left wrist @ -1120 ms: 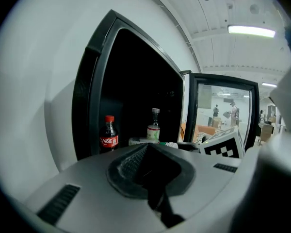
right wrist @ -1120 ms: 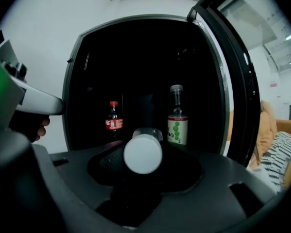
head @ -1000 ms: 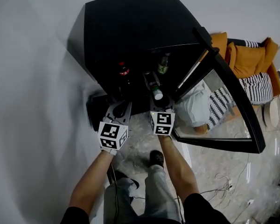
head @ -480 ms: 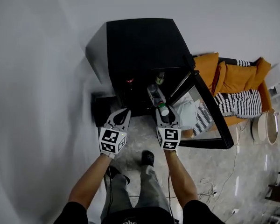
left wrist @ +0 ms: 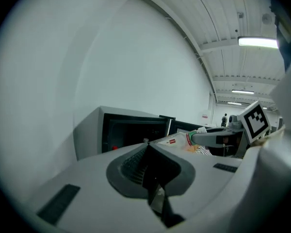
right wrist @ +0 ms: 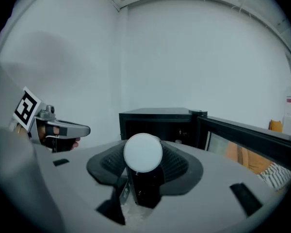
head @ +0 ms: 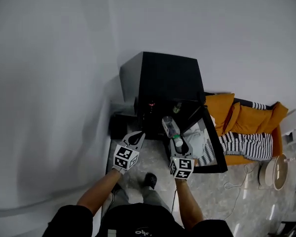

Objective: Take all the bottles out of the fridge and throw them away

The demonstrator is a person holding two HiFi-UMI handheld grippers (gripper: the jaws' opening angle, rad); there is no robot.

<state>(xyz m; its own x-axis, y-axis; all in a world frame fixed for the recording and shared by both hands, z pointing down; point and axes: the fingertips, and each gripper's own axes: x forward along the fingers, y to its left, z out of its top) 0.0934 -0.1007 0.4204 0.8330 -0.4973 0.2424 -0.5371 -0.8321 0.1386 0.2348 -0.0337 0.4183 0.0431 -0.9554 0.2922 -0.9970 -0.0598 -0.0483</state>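
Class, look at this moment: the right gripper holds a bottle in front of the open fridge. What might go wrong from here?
1. The right gripper grips the bottle near its capped end, and the body sticks out ahead. The bottle may tilt or slip on the way to the bin.
2. The fridge door stands open close beside the right arm, so a turn to that side might knock it.

Bottle (head: 171, 128) in right tool (head: 180, 146) drawn back from fridge (head: 163, 78), left tool (head: 135, 138) withdrawn too
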